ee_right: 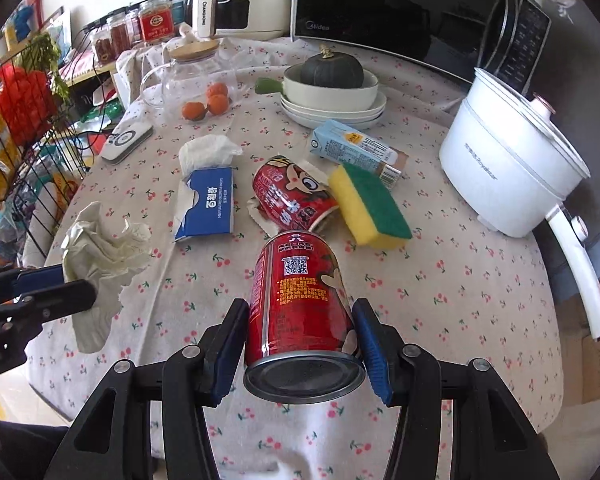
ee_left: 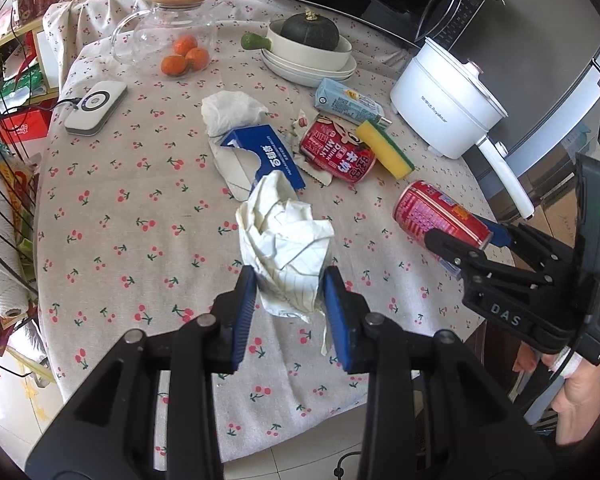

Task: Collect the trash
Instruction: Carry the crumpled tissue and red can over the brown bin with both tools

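Clearly, in your left wrist view, your left gripper (ee_left: 290,300) is clamped partway closed on a crumpled paper wad (ee_left: 286,244), lifted above the table (ee_left: 112,240). It is soft, light and springy, so hold it across the bulk, not the loose tail. At right, your right gripper (ee_left: 466,242) holds the red can (ee_left: 440,212); its far finger is hidden behind the can.

Now your right wrist view: the blue pads (ee_right: 370,344) sit against the can's sides near its base, can tilted clear of the cloth. Probably empty, it is light, smooth and easily dented, so squeeze the middle gently. A second can (ee_right: 294,192), carton (ee_right: 354,146) and tissue pack (ee_right: 210,204) lie beyond. No bin shows in either view.
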